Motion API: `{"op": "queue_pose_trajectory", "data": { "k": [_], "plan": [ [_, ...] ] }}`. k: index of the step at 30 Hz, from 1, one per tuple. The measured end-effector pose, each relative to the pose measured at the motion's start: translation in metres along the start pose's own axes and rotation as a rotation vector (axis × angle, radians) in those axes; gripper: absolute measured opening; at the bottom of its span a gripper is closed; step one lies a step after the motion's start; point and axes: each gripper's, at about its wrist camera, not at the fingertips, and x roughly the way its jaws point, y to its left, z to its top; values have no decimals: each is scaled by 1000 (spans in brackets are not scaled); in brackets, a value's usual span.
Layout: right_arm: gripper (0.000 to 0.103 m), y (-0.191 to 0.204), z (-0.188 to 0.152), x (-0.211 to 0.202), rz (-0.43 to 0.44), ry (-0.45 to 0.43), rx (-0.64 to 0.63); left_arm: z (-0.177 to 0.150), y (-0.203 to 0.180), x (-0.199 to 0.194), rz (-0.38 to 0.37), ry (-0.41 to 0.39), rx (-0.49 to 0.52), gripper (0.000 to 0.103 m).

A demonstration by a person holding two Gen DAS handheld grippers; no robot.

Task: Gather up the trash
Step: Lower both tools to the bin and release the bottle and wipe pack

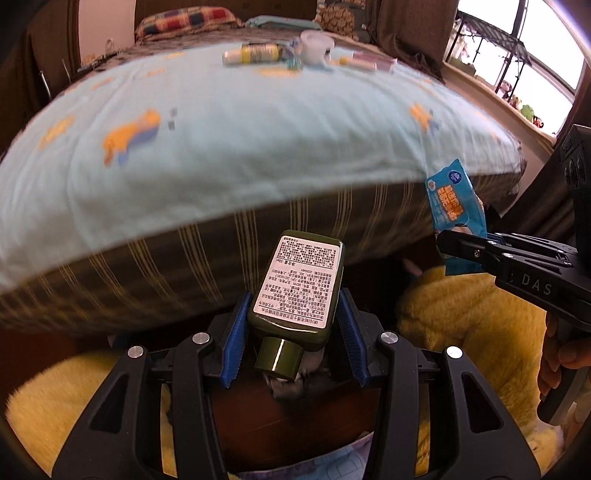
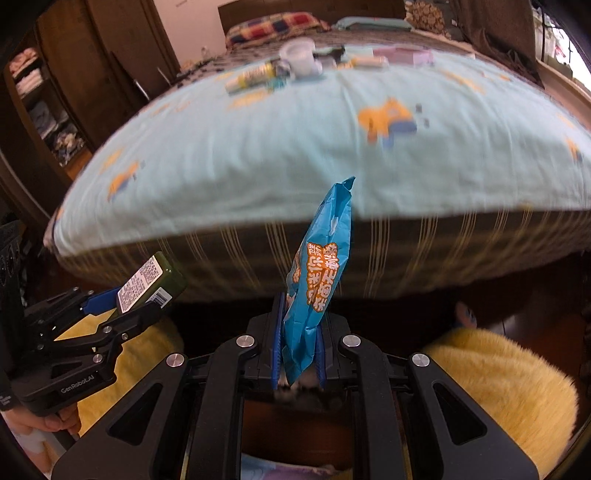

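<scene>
A: What does the left gripper [image 1: 293, 334] have?

B: A dark green bottle [image 1: 299, 284], clamped between the blue pads [image 1: 236, 347], white label facing up, cap [image 1: 279, 356] pointing back toward the camera. It hangs in front of the bed's striped side [image 1: 166, 266], over the floor.

A: And the right gripper [image 2: 299, 354]?

B: Squeezed tight on the lower end of a blue wipes packet [image 2: 317, 280], which stands up between the jaws with its orange lettering showing (the print is too warped for me to read). From the left wrist view the same packet [image 1: 454, 214] sits at the right, just below the mattress edge.

A: What's left on the bed?

B: On the pale blue sheet [image 1: 240, 140], far side: a yellow-labelled bottle [image 1: 255, 53] lying down, a white cup [image 1: 314, 46], and a pinkish box [image 1: 369, 61], all blurred. A checked pillow [image 1: 184, 20] lies behind them. Yellow fluffy fabric [image 2: 502, 380] shows below both grippers.
</scene>
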Motion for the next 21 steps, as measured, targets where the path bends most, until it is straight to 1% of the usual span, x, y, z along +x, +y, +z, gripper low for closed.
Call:
{"op": "queue_pose_trajectory", "data": {
  "k": [6,10,13,17,21],
  "plan": [
    [15,-2,-24,34,21,92,20,-21,-1,35,-2,77,-31,44],
    [15,-1,-35,55,40,144,28,-32,-2,59,-8,123,-31,44],
    [16,-4,-43,75,58,187,52,-36,-3,77,-15,162,-29,44],
    [16,-7,-46,94,60,236,71,-40,-1,97,-20,213,-33,44],
    [18,-9,-48,106,65,263,82,-40,1,112,-28,249,-39,45]
  ]
}}
